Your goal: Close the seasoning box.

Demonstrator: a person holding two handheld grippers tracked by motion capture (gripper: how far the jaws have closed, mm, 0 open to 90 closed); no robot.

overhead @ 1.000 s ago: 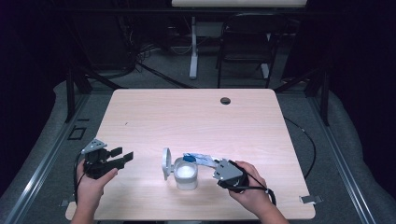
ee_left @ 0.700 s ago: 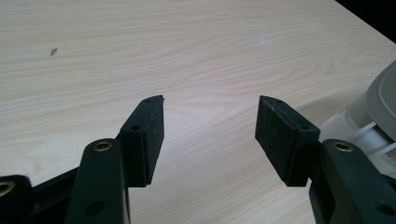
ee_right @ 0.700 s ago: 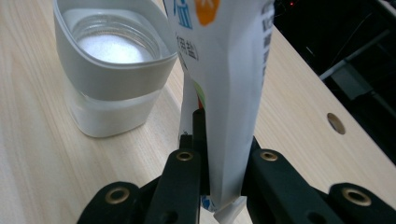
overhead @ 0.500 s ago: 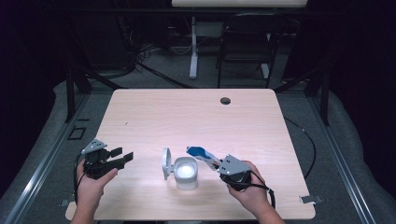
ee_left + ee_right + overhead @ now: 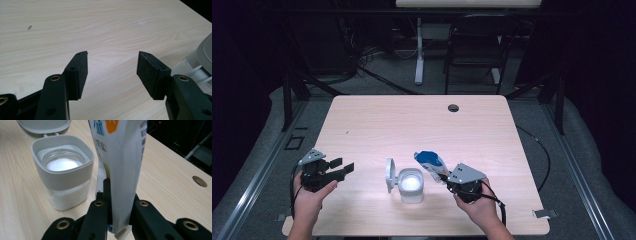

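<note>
A grey-rimmed jar holding white powder stands near the table's front, its hinged lid swung open to the left. My right gripper is shut on a white and blue pouch, just right of the jar. The pouch sticks out towards the far left, close beside the jar rim. My left gripper is open over bare wood, left of the jar, with nothing between its pads.
The light wooden table has a round cable hole near its far edge. A chair and a desk leg stand beyond the table. The jar's edge shows at the right of the left gripper view.
The right hand has drawn back to the right with the pouch, which was lying over the jar's mouth and now is clear of it. The left hand has stayed put.
</note>
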